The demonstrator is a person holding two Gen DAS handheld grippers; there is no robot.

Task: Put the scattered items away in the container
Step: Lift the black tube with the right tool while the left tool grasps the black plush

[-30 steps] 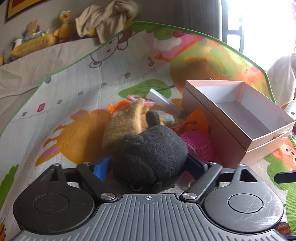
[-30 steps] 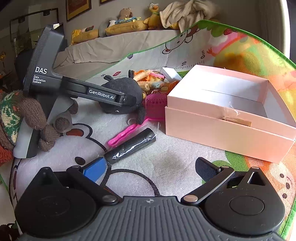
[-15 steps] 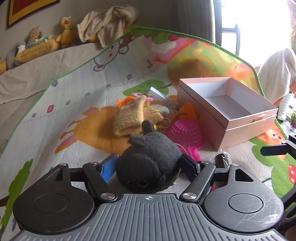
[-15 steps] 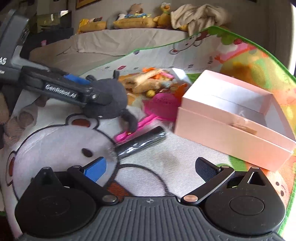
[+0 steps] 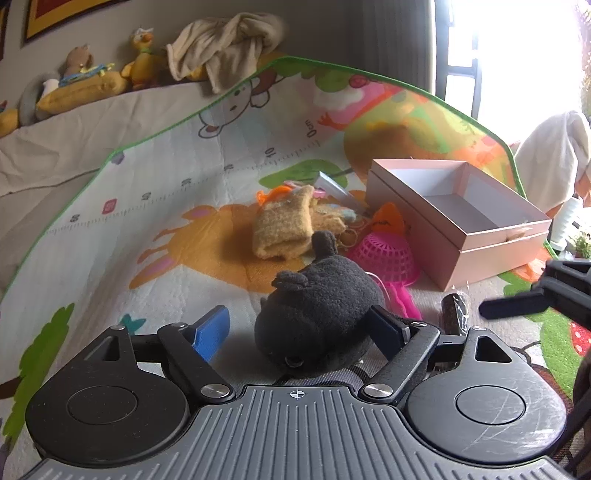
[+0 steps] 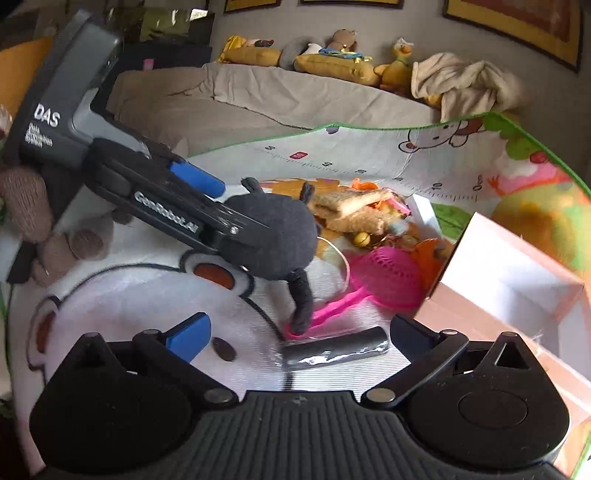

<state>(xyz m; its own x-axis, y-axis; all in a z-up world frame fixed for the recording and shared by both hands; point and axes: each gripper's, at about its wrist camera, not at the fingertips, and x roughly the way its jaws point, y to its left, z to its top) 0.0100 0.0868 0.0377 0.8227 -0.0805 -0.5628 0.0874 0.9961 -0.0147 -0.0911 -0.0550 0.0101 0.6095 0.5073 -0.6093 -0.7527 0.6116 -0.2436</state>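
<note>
left tool (image 5: 299,328) opening, off black plush (image 5: 321,314) | right tool (image 6: 295,332) wide, empty | pink box (image 5: 480,236) empty

Fuzzy dark plush toy (image 5: 325,295); glossy wrapped roll (image 6: 334,350); matt pink cardboard box (image 5: 480,240).

Grey wall (image 5: 351,26) behind, with framed pictures (image 6: 517,18) hung high. Low couch draped in beige-grey cloth (image 5: 74,140); stuffed toys (image 5: 140,70) and a crumpled cream blanket (image 5: 221,48) lined along its back. Colourful cartoon play mat with green edging (image 5: 147,229) spread over the floor, its far end curling upward. Window (image 5: 524,55) at right, strongly overexposed daylight.
</note>
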